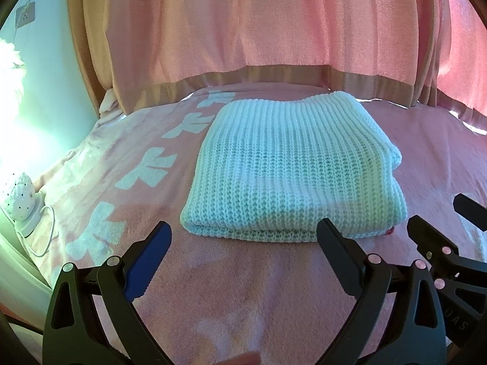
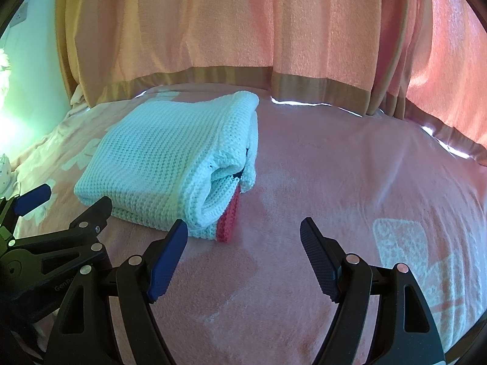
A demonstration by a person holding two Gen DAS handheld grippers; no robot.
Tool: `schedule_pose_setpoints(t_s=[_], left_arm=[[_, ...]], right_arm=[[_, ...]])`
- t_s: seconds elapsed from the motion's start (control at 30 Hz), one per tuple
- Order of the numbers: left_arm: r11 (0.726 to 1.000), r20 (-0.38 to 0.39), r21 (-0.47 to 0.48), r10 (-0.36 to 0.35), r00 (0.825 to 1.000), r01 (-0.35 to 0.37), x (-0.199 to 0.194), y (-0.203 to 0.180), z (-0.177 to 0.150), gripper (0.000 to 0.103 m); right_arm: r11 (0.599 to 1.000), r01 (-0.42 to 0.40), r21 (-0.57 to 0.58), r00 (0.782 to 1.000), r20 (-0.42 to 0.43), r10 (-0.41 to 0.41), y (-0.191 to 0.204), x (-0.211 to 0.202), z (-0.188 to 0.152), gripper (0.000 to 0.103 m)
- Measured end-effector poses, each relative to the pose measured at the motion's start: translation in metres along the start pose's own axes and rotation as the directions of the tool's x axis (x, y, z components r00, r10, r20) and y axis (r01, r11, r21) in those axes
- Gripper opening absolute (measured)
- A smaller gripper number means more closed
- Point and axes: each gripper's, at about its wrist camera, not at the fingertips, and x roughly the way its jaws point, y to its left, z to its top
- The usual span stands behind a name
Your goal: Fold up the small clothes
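The right gripper body reads "DAS" (partly legible). The folded white knit sweater lies on the pink blanket, long axis running away toward the curtain. Left gripper and right both gape, empty.

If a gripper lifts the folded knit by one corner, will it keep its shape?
Probably not. The knit is soft, thick yarn in loose stacked layers, so it would likely sag and unfold. It looks light for its bulk. On the fuzzy blanket, pushing may bunch it instead of sliding.
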Motion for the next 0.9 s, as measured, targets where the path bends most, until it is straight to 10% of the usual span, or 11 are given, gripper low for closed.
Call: schedule_pose_setpoints(t_s=[0.9], left_arm=[[1.000,0.031,-0.006,0.023,0.999,-0.023,-0.0034,-0.0035,-0.0002,0.090]], right_arm=[[1.000,0.010,-0.015,1.000,0.011,-0.010,0.0007,-0.0024,-0.0013,0.074]])
